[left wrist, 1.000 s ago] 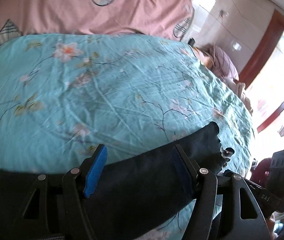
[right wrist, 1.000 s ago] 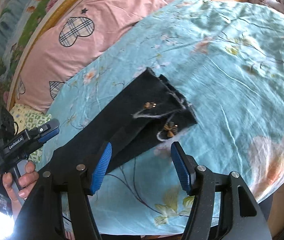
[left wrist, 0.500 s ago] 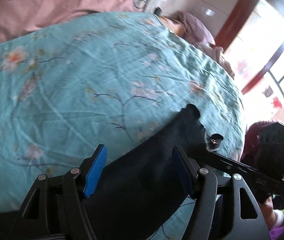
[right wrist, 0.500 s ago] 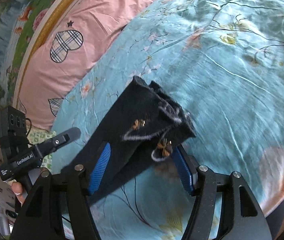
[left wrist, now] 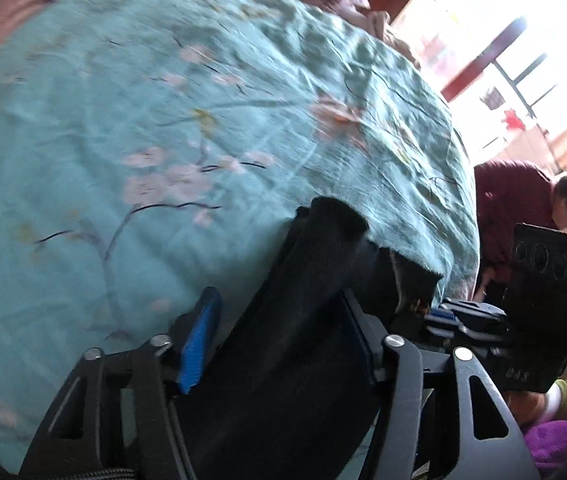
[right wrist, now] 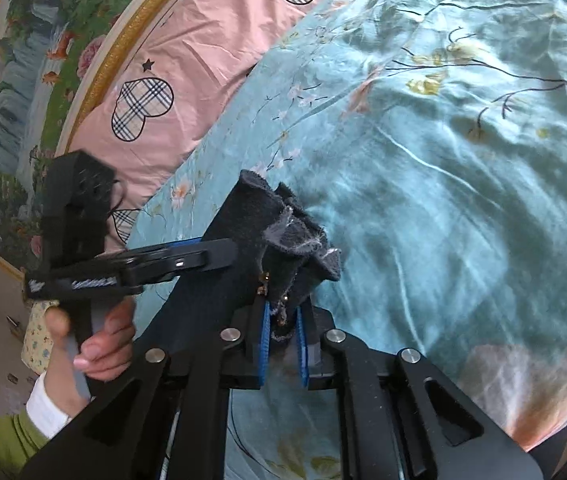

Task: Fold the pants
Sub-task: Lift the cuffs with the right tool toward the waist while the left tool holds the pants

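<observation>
Dark pants lie on the teal floral bedsheet. In the right wrist view my right gripper is shut on the frayed hem of the pants, whose cuff end is bunched and lifted above the jaws. In the left wrist view my left gripper has its jaws wide open on either side of the pants leg, which runs between them. The left gripper also shows in the right wrist view, close beside the hem. The right gripper shows in the left wrist view, at the hem end.
A pink pillow with checked hearts lies at the head of the bed below a gold-framed painting. A person in a dark red top bends beyond the bed's far edge by a bright window.
My right gripper has closed on the pants hem and the cuff has bunched up. My left gripper has moved along the leg towards the hem, still open.
</observation>
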{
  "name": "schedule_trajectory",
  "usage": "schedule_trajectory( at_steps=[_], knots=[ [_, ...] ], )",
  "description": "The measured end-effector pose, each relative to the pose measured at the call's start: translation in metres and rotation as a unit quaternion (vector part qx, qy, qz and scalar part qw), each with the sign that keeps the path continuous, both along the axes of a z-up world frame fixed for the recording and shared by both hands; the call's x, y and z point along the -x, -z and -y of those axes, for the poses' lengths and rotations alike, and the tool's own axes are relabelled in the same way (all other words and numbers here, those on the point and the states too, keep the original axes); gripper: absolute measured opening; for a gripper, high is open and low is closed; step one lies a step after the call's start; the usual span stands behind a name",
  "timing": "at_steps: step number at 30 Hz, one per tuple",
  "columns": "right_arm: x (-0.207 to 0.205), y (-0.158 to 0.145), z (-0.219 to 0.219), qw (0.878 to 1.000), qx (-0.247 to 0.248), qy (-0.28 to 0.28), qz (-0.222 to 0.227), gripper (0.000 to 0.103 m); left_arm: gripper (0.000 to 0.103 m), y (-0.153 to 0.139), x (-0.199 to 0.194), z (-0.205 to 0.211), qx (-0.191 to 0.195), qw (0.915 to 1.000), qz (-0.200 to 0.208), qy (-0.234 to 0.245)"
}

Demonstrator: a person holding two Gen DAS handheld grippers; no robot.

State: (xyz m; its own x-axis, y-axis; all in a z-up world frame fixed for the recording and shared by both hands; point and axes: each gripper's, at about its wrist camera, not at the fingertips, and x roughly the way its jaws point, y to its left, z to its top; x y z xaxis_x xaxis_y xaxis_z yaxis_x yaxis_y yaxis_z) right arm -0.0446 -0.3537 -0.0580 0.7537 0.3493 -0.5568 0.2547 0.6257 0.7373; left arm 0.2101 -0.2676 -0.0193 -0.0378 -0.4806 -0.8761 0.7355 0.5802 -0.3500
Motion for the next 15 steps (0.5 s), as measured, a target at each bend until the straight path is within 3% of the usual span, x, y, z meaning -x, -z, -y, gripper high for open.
schedule_trajectory(
  at_steps=[2, 5, 9, 15],
  knots=[
    [0.000, 0.001, 0.000, 1.000, -0.001, 0.000, 0.000, 0.012, 0.048, 0.006, -0.006, 0.008, 0.009, 0.9998, -0.015, 0.009],
    [0.000, 0.000, -0.003, 1.000, 0.007, -0.006, 0.005, 0.012, 0.016, 0.008, -0.013, 0.011, 0.041, 0.9979, -0.047, 0.019],
    [0.002, -0.001, -0.003, 1.000, -0.005, -0.009, 0.017, 0.012, 0.011, 0.001, -0.011, 0.000, 0.068, 0.9966, -0.046, 0.001],
    [0.003, -0.024, -0.013, 0.998, 0.003, -0.026, 0.053, 0.012, 0.010, -0.038, 0.002, -0.028, 0.115, 0.9931, -0.012, -0.018]
  ],
)
